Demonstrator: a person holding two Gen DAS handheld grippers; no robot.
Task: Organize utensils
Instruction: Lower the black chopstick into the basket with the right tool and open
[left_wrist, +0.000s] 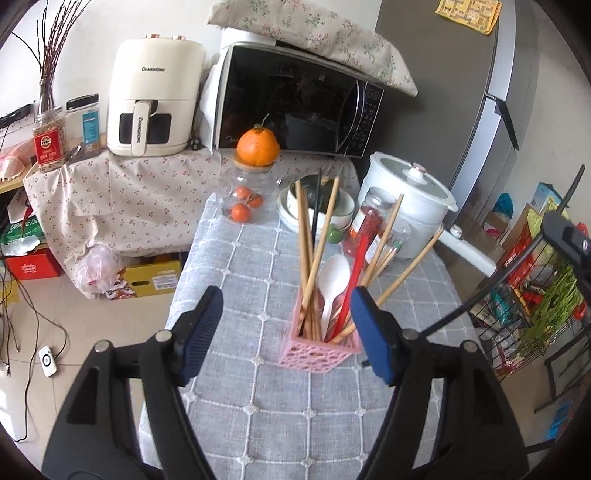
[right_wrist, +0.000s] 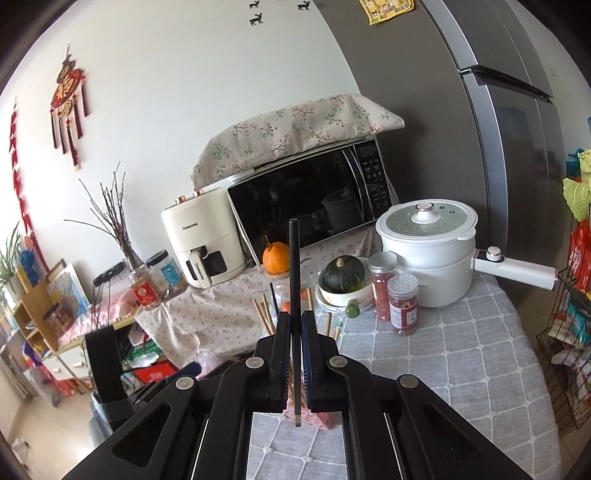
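Observation:
A pink perforated utensil basket stands on the grey checked tablecloth. It holds several wooden chopsticks, a black chopstick, a red chopstick and a white spoon. My left gripper is open and empty, just in front of the basket. My right gripper is shut on a black chopstick, held upright above the pink basket, which is mostly hidden behind the fingers.
Behind the basket stand a glass jar with oranges, stacked bowls with a green squash, two red-filled jars and a white electric pot. A microwave and air fryer sit further back. A wire rack stands at the right.

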